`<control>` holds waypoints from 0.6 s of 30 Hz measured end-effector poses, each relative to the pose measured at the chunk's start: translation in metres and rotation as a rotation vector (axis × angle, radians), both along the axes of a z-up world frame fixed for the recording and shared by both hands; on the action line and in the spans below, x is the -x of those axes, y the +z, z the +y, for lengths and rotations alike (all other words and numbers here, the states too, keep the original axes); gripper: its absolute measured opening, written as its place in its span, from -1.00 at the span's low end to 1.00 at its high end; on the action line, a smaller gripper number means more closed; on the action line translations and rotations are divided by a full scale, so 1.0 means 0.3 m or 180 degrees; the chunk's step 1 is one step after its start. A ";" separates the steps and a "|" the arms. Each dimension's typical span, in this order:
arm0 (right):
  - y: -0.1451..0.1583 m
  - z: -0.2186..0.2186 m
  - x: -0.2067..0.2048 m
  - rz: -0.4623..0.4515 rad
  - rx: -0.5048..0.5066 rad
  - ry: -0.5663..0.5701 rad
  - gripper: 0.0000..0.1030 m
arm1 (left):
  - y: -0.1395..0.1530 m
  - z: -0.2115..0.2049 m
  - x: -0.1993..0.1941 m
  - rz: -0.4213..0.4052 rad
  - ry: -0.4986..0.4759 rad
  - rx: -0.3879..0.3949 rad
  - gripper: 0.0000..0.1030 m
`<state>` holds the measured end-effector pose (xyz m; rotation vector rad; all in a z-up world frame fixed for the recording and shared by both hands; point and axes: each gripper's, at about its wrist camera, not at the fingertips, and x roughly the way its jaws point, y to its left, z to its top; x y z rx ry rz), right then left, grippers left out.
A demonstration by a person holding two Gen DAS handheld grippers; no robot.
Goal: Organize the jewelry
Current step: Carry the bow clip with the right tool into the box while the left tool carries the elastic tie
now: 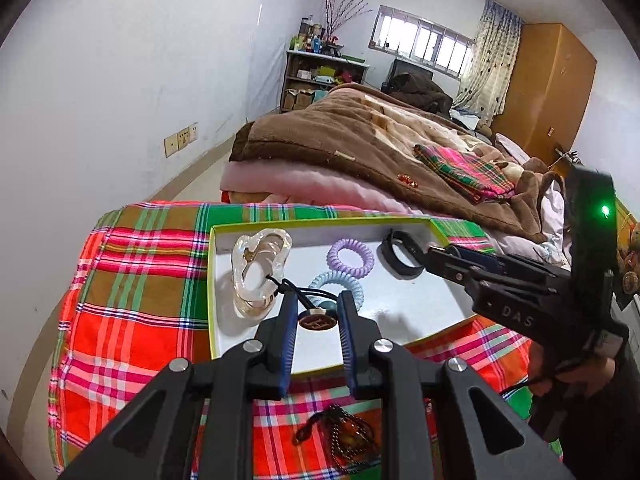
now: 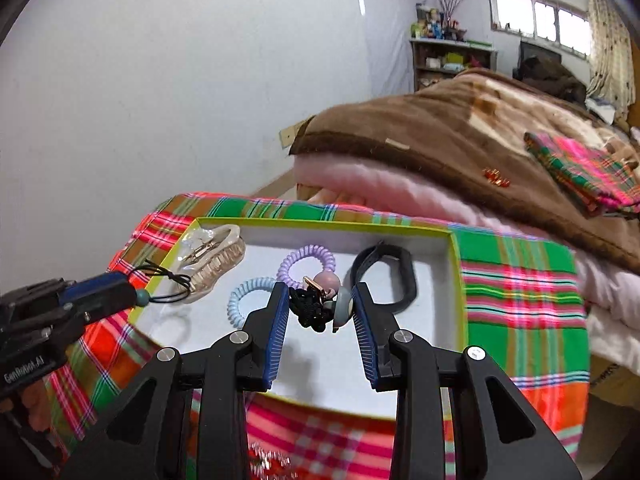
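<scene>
Your left claw (image 1: 318,322) pinches the round-charm hair tie (image 1: 317,320) over the tray (image 2: 454,264); right claw (image 2: 320,312) clamps a beaded tie (image 2: 320,300). Both light, floppy elastic w/ hard charms, so grip charms, not cord.

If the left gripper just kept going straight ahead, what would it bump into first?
Probably the pale blue coil hair tie lying in the white tray, directly beyond the button hair tie between the left gripper's jaws; depth is unclear.
</scene>
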<state>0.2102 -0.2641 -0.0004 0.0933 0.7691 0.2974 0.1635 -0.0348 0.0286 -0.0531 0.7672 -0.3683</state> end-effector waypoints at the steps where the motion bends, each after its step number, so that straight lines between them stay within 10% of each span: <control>1: -0.006 0.000 -0.011 0.0022 -0.0011 -0.0011 -0.35 | -0.007 -0.002 -0.008 0.0010 0.0005 -0.0016 -0.59; 18: -0.120 0.044 -0.090 0.0237 0.0122 0.0089 -0.35 | -0.126 -0.013 -0.071 0.0276 -0.0023 -0.0090 -0.59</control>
